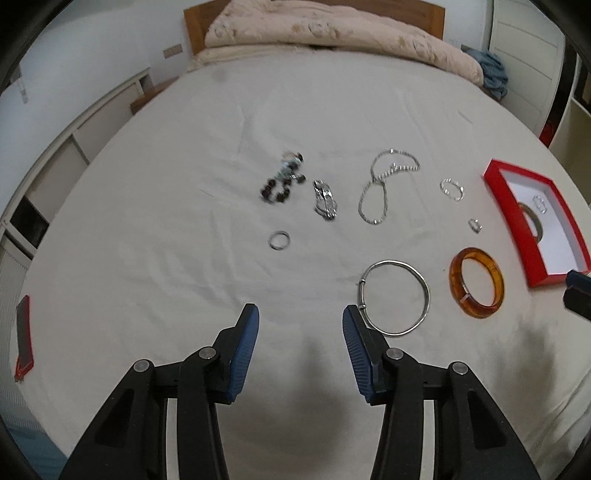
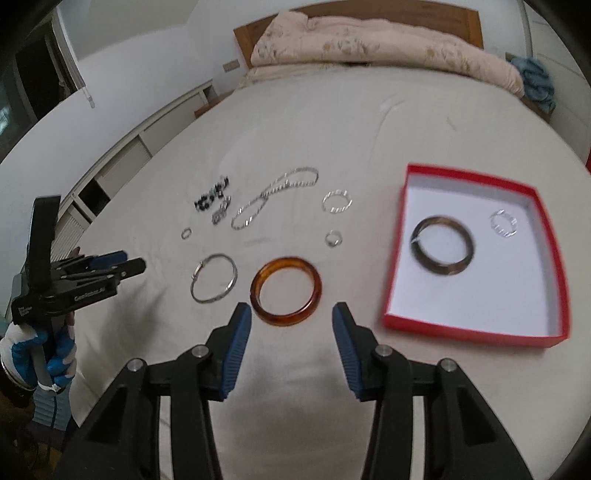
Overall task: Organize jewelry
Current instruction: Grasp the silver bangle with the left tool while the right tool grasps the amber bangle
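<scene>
Jewelry lies spread on a white bedsheet. My left gripper (image 1: 301,321) hovers open over bare sheet, just left of a thin silver bangle (image 1: 391,261). My right gripper (image 2: 291,317) is open too, its fingertips either side of the near rim of an amber bangle (image 2: 255,291), without touching it. To the right, a red box (image 2: 472,328) holds a dark bangle (image 2: 470,245) and a small silver bracelet (image 2: 513,225). Farther back lie a silver chain necklace (image 1: 384,184), a black bead bracelet (image 1: 282,181), a silver bundle (image 1: 325,201) and small rings (image 1: 279,240).
A folded beige quilt (image 1: 325,33) lies against the wooden headboard at the far end. White cabinets (image 1: 74,147) run along the left of the bed. A red flat object (image 1: 24,332) rests at the sheet's left edge. A gloved hand (image 2: 44,350) holds the left gripper (image 2: 125,264).
</scene>
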Demonstrator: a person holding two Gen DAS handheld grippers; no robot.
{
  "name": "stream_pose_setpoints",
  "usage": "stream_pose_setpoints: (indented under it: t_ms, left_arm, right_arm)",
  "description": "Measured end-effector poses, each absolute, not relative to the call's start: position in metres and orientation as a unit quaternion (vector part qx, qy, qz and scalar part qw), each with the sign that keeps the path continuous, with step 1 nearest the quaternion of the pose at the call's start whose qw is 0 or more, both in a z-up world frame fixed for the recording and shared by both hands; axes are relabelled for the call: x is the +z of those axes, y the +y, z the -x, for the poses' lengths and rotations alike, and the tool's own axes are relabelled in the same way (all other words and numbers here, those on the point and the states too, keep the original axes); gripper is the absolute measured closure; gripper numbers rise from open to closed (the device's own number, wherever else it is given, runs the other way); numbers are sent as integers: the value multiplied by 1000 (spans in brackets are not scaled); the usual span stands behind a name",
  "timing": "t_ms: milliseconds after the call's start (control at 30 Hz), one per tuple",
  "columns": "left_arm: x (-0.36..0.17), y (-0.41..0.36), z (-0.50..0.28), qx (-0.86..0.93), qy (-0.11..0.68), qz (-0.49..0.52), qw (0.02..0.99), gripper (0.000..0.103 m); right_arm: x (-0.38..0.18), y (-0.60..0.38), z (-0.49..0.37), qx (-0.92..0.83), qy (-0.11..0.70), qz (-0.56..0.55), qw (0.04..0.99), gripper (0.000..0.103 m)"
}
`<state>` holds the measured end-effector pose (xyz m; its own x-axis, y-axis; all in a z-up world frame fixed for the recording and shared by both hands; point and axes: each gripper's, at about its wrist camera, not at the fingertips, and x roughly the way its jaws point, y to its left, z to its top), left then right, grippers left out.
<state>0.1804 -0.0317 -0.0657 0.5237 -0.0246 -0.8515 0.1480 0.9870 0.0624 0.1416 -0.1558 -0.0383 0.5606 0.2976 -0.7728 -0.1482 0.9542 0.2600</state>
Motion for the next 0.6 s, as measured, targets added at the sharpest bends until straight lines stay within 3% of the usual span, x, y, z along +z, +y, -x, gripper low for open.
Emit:
stream_pose_setpoints:
  t_ms: [600]
  left_arm:
    - [-123, -61, -223, -82, 533, -75, 839, 74]
  right_arm:
    - [-111, -136, -210, 109, 519, -56, 846, 74]
